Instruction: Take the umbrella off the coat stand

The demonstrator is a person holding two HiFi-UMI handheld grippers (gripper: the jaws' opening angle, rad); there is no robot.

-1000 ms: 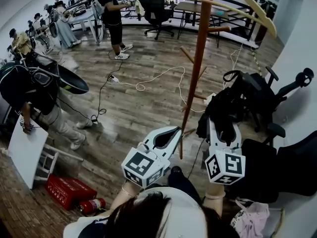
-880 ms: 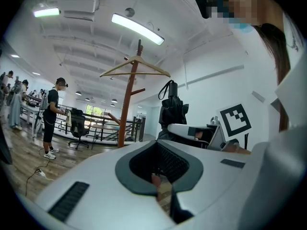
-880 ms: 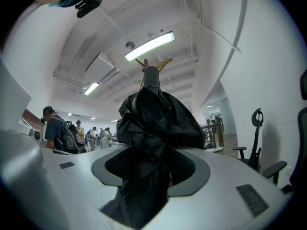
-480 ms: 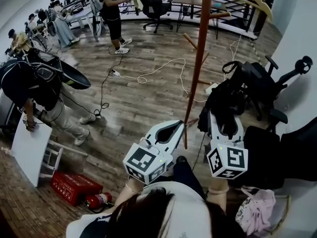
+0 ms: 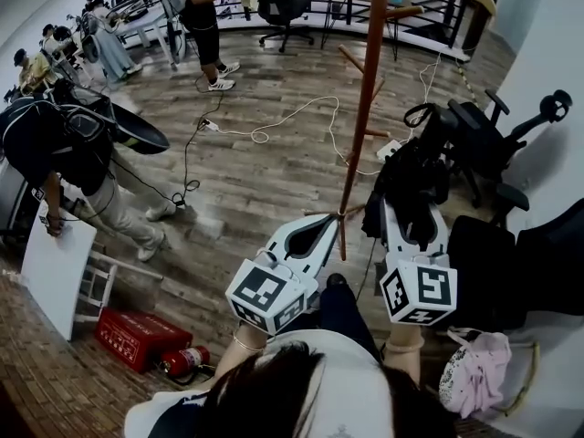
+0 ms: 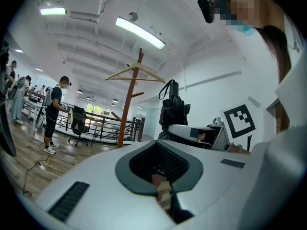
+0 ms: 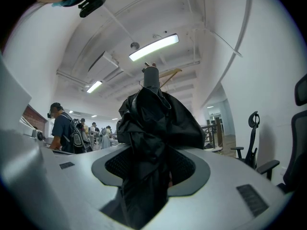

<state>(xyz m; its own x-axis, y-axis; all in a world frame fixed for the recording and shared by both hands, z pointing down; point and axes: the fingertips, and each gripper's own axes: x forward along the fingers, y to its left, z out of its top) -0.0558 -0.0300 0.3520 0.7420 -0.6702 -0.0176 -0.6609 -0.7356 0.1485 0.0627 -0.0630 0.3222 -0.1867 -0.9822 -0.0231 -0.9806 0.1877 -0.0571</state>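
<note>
The black folded umbrella is off the brown wooden coat stand and stands upright between the jaws of my right gripper, which is shut on it. In the right gripper view its bunched black fabric fills the gap in that gripper, and its cap points up. My left gripper is held beside it, near the stand's foot, shut with nothing in it. The left gripper view shows this gripper, the coat stand with hanger-like arms, and the umbrella to its right.
Black office chairs stand to the right by the white wall. A white cable snakes over the wooden floor. A person bends over a white board at left; a red box and fire extinguisher lie nearby.
Both grippers, the right one still gripping the umbrella, have drawn back from the coat stand, whose foot now lies farther ahead. The jaws have not changed.
</note>
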